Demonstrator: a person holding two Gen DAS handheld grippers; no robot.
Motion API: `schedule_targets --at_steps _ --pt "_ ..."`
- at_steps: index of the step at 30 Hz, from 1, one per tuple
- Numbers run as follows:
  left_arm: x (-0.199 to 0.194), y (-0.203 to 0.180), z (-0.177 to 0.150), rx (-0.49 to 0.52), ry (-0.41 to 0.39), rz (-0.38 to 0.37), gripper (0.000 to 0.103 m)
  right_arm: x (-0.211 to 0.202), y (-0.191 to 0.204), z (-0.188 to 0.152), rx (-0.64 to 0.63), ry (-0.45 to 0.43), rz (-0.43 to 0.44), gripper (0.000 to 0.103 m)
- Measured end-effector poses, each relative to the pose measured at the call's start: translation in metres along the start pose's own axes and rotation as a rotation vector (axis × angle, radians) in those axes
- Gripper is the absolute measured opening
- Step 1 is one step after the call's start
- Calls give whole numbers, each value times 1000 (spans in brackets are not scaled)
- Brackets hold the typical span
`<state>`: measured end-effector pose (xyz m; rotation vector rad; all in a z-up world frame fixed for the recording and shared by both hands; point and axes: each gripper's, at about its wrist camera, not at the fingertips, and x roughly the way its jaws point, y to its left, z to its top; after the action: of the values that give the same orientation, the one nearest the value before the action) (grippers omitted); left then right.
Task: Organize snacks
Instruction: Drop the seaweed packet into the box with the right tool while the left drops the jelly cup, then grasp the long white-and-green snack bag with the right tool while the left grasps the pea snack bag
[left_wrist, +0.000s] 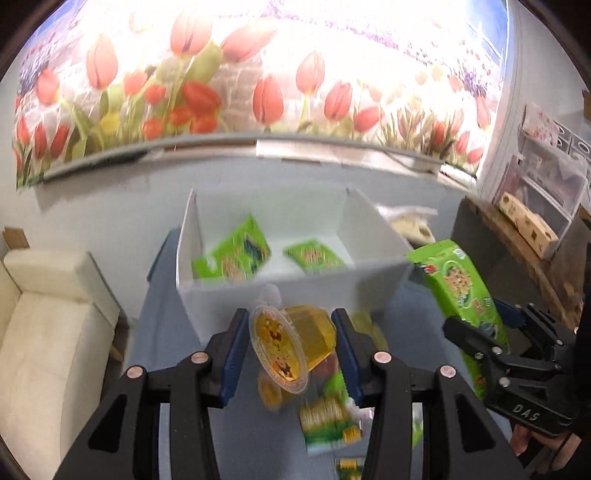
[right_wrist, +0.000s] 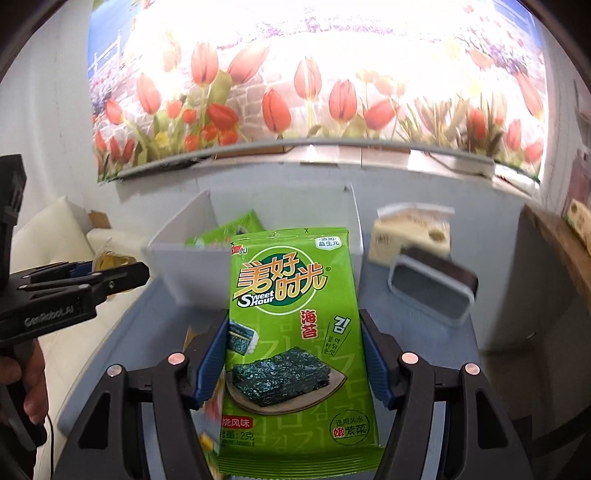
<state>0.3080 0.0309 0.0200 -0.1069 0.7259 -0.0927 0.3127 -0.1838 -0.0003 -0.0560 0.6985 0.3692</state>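
- Left tool (left_wrist: 290, 347): clenched on a yellow jelly cup (left_wrist: 291, 347), just short of the white box (left_wrist: 295, 291).
- Right tool (right_wrist: 295, 354): grasping a seaweed packet (right_wrist: 295, 339) upright.
- Advice: clear the box's near wall before releasing; lay the packet beside those inside.

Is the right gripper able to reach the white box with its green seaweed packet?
Probably yes: the right gripper holds the green seaweed packet, and the open white box lies just ahead, unobstructed.
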Motion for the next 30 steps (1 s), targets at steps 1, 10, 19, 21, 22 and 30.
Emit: schedule_targets --at_steps 1,10,19,21,22,30 --pt "4 1 14 8 -8 1 50 7 1 10 3 3 4 70" --pt "81 23 89 -8 35 28 50 107 12 93 -52 57 -50 70" --pt "156 39 80 -22 148 32 56 185 5 89 -95 178 -94 81" --pt "157 40 76 -23 156 56 93 187 5 82 -123 165 -115 91" --pt "154 40 76 -20 130 51 99 186 4 80 -131 151 -129 91" --pt "135 37 80 6 94 74 103 170 -5 72 -66 136 -80 98"
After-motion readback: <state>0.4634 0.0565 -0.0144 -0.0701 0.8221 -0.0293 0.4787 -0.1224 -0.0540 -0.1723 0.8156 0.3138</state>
